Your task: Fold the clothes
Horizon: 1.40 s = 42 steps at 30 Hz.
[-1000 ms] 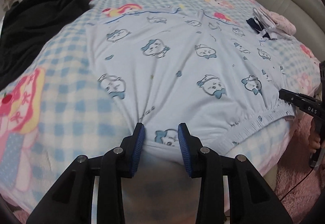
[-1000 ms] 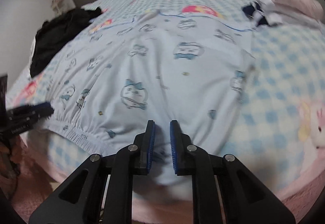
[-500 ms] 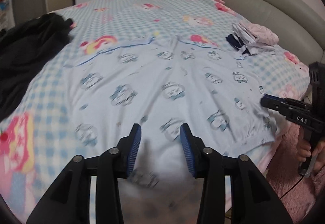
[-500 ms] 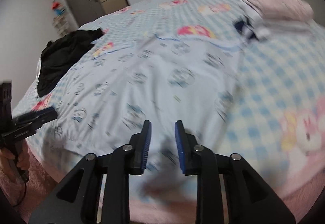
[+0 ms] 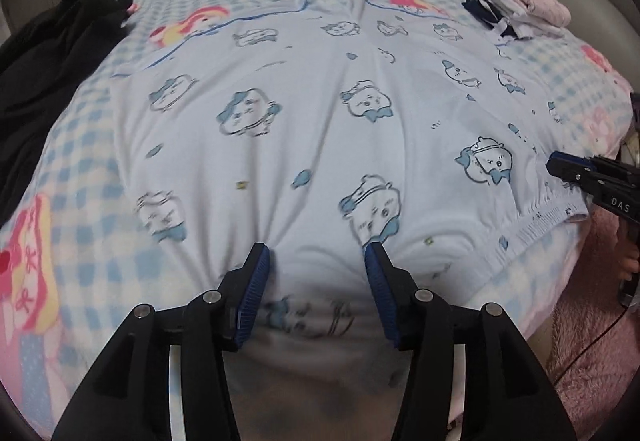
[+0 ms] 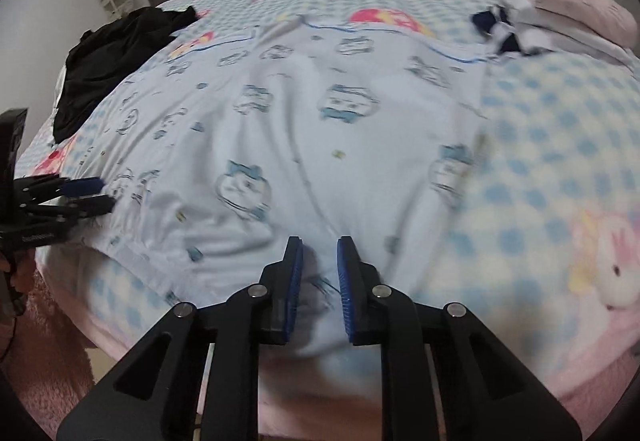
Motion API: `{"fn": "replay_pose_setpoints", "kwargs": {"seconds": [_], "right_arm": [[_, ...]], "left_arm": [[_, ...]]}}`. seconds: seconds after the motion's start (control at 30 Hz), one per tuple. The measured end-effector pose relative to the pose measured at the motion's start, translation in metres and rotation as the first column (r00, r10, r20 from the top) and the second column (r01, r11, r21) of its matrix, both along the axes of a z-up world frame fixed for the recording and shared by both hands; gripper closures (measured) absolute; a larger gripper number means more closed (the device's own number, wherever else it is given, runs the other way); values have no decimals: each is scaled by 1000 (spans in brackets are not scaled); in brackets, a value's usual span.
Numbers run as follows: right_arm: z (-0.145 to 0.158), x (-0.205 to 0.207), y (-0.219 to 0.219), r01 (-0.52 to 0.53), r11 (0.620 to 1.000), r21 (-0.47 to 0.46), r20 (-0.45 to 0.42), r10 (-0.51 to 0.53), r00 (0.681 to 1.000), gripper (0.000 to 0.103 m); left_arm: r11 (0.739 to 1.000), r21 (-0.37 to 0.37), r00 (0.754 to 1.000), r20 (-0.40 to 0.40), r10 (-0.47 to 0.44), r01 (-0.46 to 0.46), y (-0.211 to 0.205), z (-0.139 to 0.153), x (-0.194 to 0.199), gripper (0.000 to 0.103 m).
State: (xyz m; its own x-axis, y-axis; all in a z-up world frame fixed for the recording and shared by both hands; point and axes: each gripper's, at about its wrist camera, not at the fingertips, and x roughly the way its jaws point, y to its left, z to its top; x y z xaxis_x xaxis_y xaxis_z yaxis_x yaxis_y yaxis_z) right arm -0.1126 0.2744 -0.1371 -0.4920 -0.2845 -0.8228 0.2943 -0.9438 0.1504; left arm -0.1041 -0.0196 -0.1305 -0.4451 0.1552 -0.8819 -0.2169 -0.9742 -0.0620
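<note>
Currently the pale blue printed garment (image 5: 320,129) lies spread flat on the checked bed cover (image 5: 80,169), waistband at the near edge. Left gripper (image 5: 316,261) has just been opening — jaws wide, cloth between them but not pinched. Right gripper (image 6: 319,255) has just been narrowing, a small gap remaining over the fabric; no grip evident. Risk: lifting now drags only one side, skewing the fold.
</note>
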Motion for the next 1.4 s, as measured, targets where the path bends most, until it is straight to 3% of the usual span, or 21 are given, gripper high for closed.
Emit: {"fn": "replay_pose_setpoints", "kwargs": {"seconds": [0.17, 0.2, 0.27, 0.33, 0.5, 0.6, 0.63, 0.87, 1.0, 1.17, 1.2, 1.23, 1.3, 1.33, 1.37, 1.4], "right_arm": [[3, 8, 9, 23, 1000, 12, -4, -23, 1000, 87], [3, 10, 9, 25, 999, 24, -6, -25, 1000, 87], [3, 12, 11, 43, 998, 56, -8, -43, 999, 78], [7, 15, 18, 61, 998, 9, -9, -61, 998, 77], [47, 5, 13, 52, 997, -56, -75, -56, 996, 76], [79, -11, -12, -25, 995, -92, -128, 13, 992, 67], [87, -19, -25, -62, 993, -100, -134, 48, 990, 63], [95, -103, -122, -203, 979, -15, -113, 200, 973, 63], [82, -175, -154, -193, 980, -56, -43, 191, 981, 58], [49, -260, -180, -153, 988, -14, 25, 153, 988, 58], [40, -274, -184, -160, 987, -24, 50, 161, 986, 58], [30, -285, -188, -170, 985, -24, 76, 171, 982, 58], [11, -303, -196, -192, 981, -27, 136, 194, 972, 58], [4, -308, -199, -206, 978, -30, 155, 208, 966, 66], [4, -306, -202, -224, 974, -32, 141, 227, 964, 94], [4, -305, -204, -243, 969, -35, 127, 245, 961, 99]], "left_arm": [[996, 36, 997, -21, 77, -76, -26, 5, 23, 52], [994, 55, 995, -21, 97, -95, -33, 5, 27, 52], [986, 110, 991, -23, 128, -125, -47, 5, 31, 52], [975, 172, 988, -30, 149, -142, -59, 7, 33, 52], [970, 170, 974, -110, 196, -175, -72, 26, 13, 52], [949, 217, 961, -105, 257, -230, -90, 30, -15, 52], [938, 240, 956, -93, 280, -251, -98, 30, -26, 52], [863, 368, 924, -23, 381, -347, -150, 17, -98, 52], [835, 398, 914, 17, 406, -379, -169, 5, -139, 52], [803, 437, 908, 87, 410, -405, -183, -17, -180, 52], [794, 447, 906, 106, 410, -412, -183, -22, -185, 55], [784, 458, 903, 126, 410, -420, -184, -26, -190, 69], [820, 428, 922, 105, 373, -381, -175, -26, -197, 90], [844, 407, 933, 71, 353, -350, -169, -20, -196, 94], [868, 379, 940, 17, 340, -321, -163, -11, -193, 94], [878, 371, 942, -25, 335, -303, -161, -2, -191, 94]]}}
